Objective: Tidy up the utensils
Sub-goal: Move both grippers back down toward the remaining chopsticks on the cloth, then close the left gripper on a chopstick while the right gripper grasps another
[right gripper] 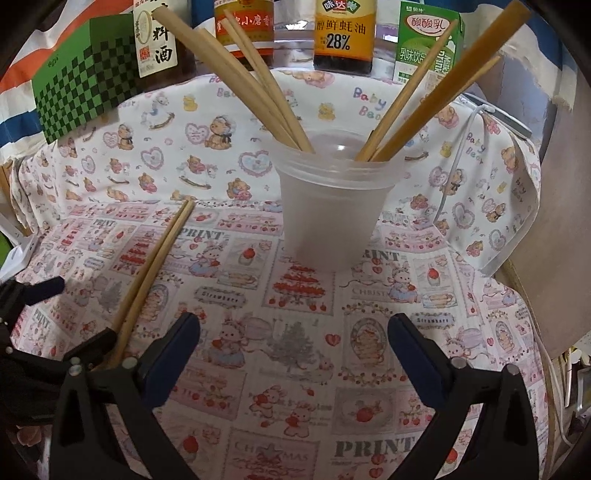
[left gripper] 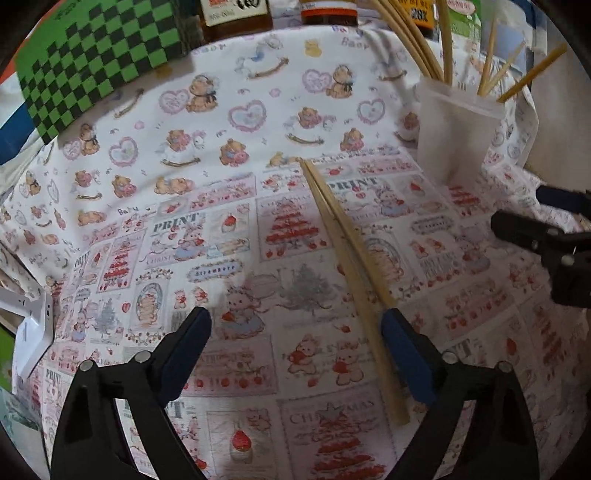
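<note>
A pair of wooden chopsticks (left gripper: 347,258) lies flat on the patterned cloth, running from the middle toward my left gripper's right finger (left gripper: 406,354). My left gripper (left gripper: 295,325) is open and empty just above the cloth, the chopsticks beside its right finger. A translucent plastic cup (right gripper: 330,206) holds several chopsticks (right gripper: 258,81) leaning left and right; it also shows in the left wrist view (left gripper: 456,133). My right gripper (right gripper: 293,332) is open and empty, in front of the cup. The loose pair also shows in the right wrist view (right gripper: 155,273), with my left gripper (right gripper: 70,317) at its near end.
Sauce bottles (right gripper: 343,33), a milk carton (right gripper: 424,40) and a green checkered box (right gripper: 85,74) stand along the back edge. A white object (left gripper: 33,328) lies at the left edge. The cloth (right gripper: 295,369) drops off at the right, by a white cable (right gripper: 458,147).
</note>
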